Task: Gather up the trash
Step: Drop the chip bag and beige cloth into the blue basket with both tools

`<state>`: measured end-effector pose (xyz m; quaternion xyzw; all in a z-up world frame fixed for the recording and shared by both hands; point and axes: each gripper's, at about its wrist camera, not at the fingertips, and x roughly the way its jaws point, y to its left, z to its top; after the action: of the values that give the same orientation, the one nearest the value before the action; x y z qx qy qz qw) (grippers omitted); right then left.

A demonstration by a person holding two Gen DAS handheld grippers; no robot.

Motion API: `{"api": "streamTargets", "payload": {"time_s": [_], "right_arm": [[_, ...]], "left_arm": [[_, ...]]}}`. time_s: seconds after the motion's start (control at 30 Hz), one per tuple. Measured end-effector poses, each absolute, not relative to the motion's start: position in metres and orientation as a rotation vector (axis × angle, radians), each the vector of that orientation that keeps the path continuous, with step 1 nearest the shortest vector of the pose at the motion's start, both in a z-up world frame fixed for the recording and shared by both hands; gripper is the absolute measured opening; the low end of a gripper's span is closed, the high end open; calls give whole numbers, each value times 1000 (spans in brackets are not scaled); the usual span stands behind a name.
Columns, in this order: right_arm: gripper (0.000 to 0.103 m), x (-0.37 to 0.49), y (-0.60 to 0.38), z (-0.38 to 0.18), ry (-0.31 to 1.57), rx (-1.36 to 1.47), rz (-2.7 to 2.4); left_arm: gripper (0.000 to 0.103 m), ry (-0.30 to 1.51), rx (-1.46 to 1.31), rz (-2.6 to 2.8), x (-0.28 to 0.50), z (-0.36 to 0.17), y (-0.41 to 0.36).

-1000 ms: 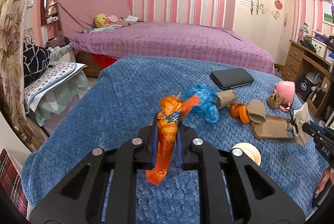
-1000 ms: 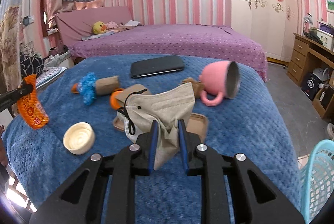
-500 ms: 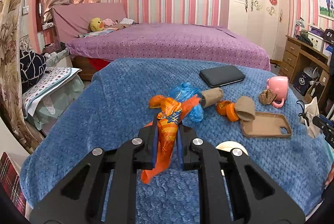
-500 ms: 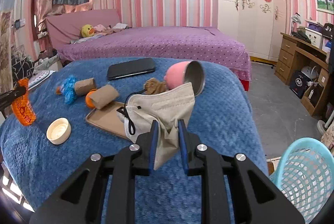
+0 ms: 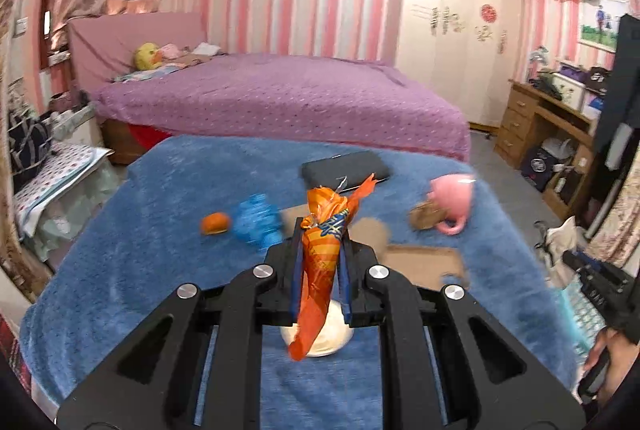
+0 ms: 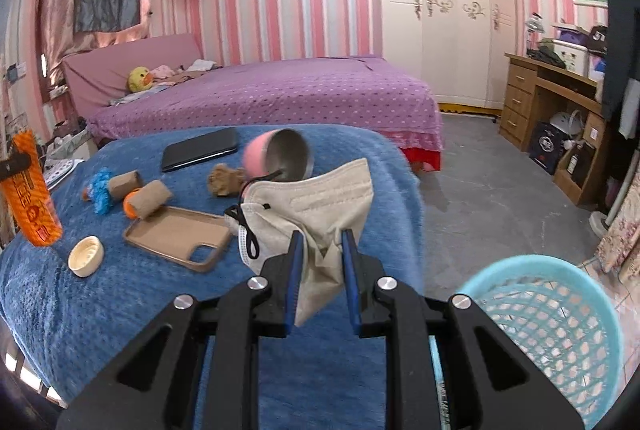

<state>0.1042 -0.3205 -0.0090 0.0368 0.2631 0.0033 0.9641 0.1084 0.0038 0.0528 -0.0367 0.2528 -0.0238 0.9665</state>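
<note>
My left gripper [image 5: 320, 250] is shut on an orange snack wrapper [image 5: 320, 262], held above the blue blanket [image 5: 140, 250]; the wrapper also shows at the left edge of the right wrist view [image 6: 32, 197]. My right gripper [image 6: 320, 254] is shut on a beige face mask [image 6: 316, 205], held above the blanket's right edge. A light blue mesh basket [image 6: 560, 318] stands on the floor at lower right. On the blanket lie a blue crumpled wrapper [image 6: 100, 189], two cardboard rolls [image 6: 152, 197], an orange peel [image 5: 216, 224] and a cream lid [image 6: 86, 256].
A black phone [image 6: 200, 153], a tan phone case [image 6: 180, 236], a pink mug [image 6: 280, 153] on its side and a brown crumpled scrap [image 6: 224, 179] lie on the blanket. A purple bed [image 6: 280, 93] stands behind, a wooden desk [image 6: 552, 101] at right.
Both grippers have swung right with their loads. The basket has come further into the right wrist view, and the mask is now nearer to it.
</note>
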Motion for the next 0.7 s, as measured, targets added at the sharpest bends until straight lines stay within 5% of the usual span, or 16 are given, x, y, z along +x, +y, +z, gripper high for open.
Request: {"api": "streamTargets", "payload": {"time_s": [0.7], "right_arm": [[20, 26, -511, -22, 549, 171, -313]], "left_arm": [[13, 528, 17, -512, 76, 33, -259]]}}
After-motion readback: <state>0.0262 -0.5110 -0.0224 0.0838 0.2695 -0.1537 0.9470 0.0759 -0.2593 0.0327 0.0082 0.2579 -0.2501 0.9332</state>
